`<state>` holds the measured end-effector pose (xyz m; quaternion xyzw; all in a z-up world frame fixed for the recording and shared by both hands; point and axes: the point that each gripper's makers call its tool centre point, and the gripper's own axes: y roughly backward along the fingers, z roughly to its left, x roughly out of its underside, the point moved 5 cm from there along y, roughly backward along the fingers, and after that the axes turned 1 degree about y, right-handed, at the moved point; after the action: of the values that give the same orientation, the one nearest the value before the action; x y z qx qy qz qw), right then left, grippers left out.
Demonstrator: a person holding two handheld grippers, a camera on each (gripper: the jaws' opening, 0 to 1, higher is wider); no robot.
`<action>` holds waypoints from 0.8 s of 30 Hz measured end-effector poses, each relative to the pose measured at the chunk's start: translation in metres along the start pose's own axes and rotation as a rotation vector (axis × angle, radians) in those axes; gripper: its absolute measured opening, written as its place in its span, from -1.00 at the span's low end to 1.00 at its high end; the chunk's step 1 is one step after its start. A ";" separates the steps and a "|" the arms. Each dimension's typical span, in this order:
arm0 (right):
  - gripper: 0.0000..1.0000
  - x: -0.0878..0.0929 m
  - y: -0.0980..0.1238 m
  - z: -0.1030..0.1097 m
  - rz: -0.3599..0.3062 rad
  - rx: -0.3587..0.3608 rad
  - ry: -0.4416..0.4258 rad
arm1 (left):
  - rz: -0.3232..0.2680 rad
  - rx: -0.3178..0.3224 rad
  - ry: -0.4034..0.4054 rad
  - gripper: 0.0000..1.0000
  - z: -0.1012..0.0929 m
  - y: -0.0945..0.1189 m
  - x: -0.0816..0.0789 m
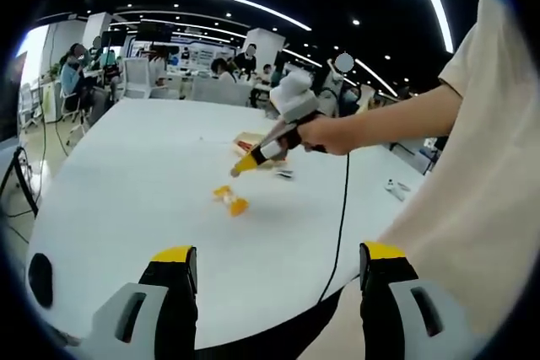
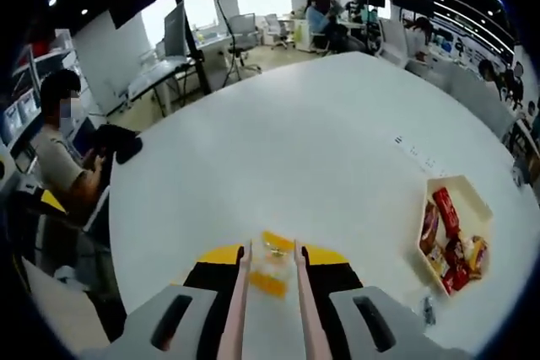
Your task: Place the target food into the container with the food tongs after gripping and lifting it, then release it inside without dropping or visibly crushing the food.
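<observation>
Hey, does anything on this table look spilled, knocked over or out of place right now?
Nothing stands out. The container sits flat on the white table with its snacks inside, and the yellow food item lies between the tongs held in the right gripper, looking intact.

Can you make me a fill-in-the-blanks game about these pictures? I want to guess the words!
1. The yellow food lies on the big ____ table.
2. In the right gripper view, the container of snacks sits to the ____ of the food.
3. The tongs in the right claw reach the food with one arm on ____ side of it.
4. The left claw holds ____.

Missing words: white; right; each; nothing
</observation>
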<state>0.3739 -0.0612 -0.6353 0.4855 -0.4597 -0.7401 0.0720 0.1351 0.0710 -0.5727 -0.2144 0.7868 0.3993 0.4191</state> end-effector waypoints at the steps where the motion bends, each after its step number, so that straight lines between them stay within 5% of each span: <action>1: -0.47 0.002 -0.003 0.001 0.005 -0.011 -0.015 | 0.000 -0.005 0.002 0.57 0.001 0.001 0.001; 24: -0.45 0.026 -0.019 0.007 0.070 -0.014 -0.074 | 0.010 -0.032 0.027 0.57 0.010 0.011 0.008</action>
<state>0.3614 -0.0606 -0.6655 0.4411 -0.4736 -0.7577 0.0840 0.1284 0.0861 -0.5773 -0.2226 0.7868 0.4111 0.4030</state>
